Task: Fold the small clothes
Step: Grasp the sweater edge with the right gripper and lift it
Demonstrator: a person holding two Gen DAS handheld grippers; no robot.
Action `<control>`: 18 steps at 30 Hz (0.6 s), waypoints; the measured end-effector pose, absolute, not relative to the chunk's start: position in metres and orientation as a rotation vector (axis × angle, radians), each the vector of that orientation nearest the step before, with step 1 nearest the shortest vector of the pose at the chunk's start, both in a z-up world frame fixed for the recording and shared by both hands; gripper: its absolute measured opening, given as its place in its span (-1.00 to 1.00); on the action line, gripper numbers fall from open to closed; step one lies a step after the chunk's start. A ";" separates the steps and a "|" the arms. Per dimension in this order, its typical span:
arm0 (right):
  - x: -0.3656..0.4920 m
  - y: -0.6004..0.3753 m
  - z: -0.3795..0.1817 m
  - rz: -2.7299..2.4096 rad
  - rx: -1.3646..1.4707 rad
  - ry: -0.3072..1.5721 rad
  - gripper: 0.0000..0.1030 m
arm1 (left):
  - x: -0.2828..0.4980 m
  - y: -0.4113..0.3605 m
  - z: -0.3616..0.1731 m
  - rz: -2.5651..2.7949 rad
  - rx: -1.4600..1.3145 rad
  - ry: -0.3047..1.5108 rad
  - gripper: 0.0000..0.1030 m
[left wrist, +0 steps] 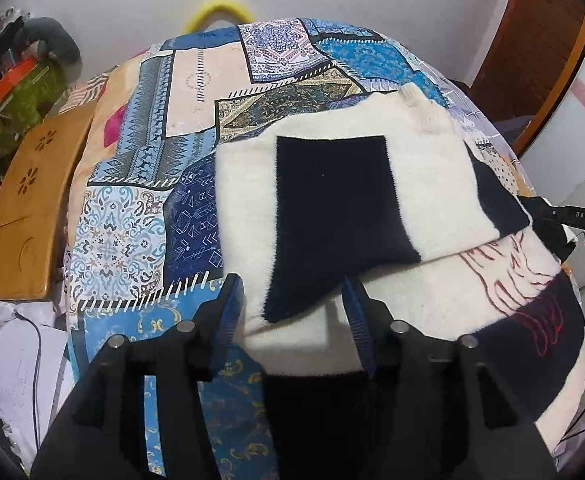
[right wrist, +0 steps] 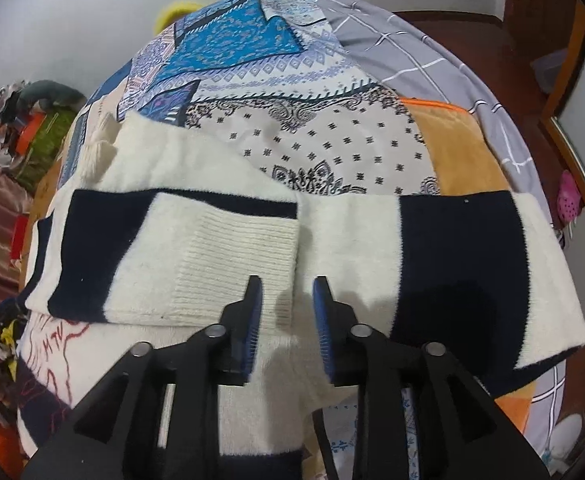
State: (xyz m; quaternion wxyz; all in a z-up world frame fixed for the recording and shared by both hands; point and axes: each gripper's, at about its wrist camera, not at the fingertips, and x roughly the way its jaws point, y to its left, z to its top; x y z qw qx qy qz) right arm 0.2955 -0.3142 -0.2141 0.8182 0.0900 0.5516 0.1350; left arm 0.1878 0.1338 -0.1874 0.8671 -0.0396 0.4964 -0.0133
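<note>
Mid-fold, by the look of it. One cream-and-navy sweater (right wrist: 220, 240) flat on the bed, on the patchwork bedspread (right wrist: 332, 152). One sleeve already folded in across the body, ribbed cuff (right wrist: 244, 264) near the centre; other sleeve (right wrist: 460, 272) lying out sideways with its navy band, seemingly not yet folded. Likely left: second sleeve in, then body folded up.

Left gripper (left wrist: 296, 312) open, hovering over the sweater's near edge by the navy panel (left wrist: 332, 208), holding nothing. Right gripper (right wrist: 286, 320) open too, jaws parted just above the cream knit beside the cuff, nothing between them. Contact with the fabric: cannot tell.

Count: one sweater, two sleeves, two grippers. Red-line print (left wrist: 512, 276) on the cream fabric nearer the cameras; same garment or a second piece underneath, cannot tell. Wooden board (left wrist: 32, 200) off to the bed's side.
</note>
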 end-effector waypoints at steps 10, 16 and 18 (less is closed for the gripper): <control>0.289 -0.363 -0.183 0.184 0.231 1.078 -0.02 | 0.218 0.127 -0.170 -0.028 -0.119 1.016 0.22; 0.280 -0.426 -0.168 0.067 0.290 1.023 0.08 | 0.246 0.107 -0.177 -0.045 -0.138 1.051 0.26; 0.275 -0.451 -0.168 0.017 0.325 1.015 0.08 | 0.254 0.102 -0.184 -0.054 -0.146 1.076 0.26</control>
